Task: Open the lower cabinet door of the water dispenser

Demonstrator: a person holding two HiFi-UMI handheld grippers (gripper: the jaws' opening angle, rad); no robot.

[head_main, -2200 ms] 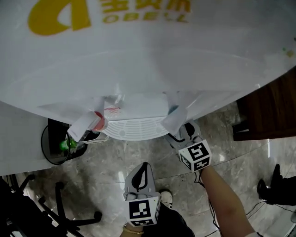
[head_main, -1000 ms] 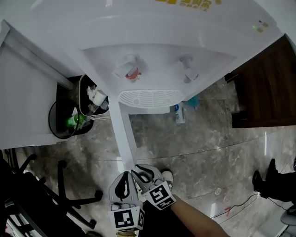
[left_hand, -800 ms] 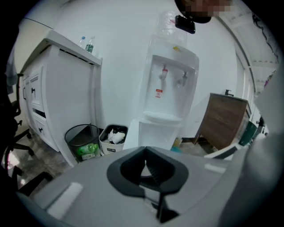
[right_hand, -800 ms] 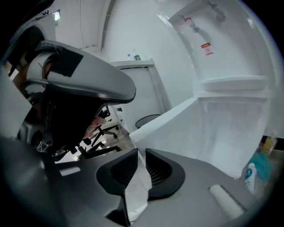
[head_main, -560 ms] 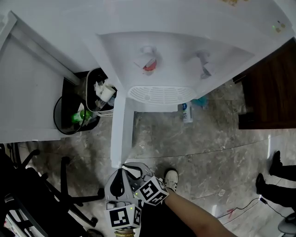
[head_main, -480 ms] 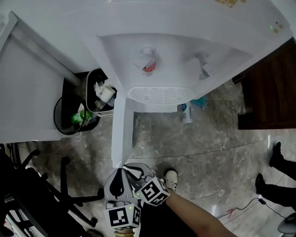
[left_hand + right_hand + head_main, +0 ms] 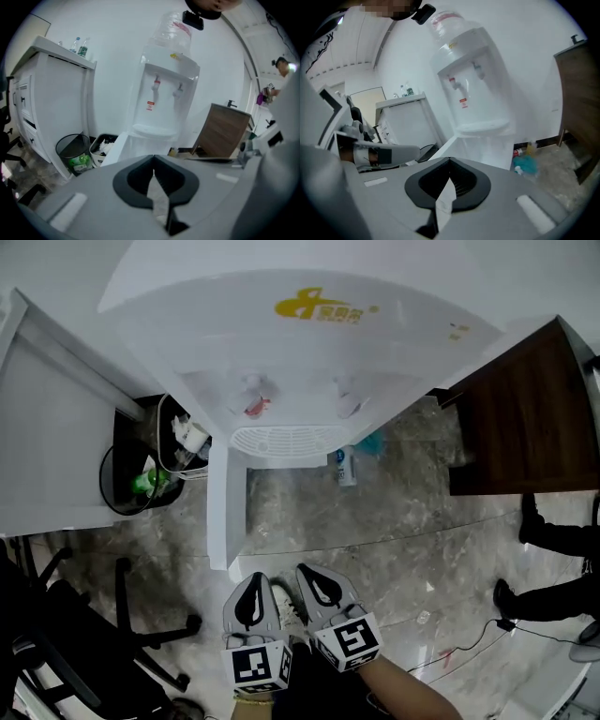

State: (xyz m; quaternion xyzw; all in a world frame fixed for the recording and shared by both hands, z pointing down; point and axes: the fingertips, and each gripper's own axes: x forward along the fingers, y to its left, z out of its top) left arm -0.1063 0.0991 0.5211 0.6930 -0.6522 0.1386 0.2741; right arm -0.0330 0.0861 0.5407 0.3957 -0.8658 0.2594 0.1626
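A grey marbled stone floor (image 7: 394,521) fills the head view's lower half. A white panelled cabinet (image 7: 47,437) stands at the left, a dark brown wooden cabinet (image 7: 525,427) at the right. A black mesh waste bin (image 7: 106,486) sits beside the white cabinet, and a black swivel-chair base (image 7: 122,601) lies at lower left.

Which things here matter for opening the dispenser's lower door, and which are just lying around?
For the job: water dispenser; lower cabinet door, already swung open; left gripper and right gripper, both shut and empty.

Lying about: black mesh bin; small bin of rubbish; bottle on the floor; wooden cabinet; office chair.
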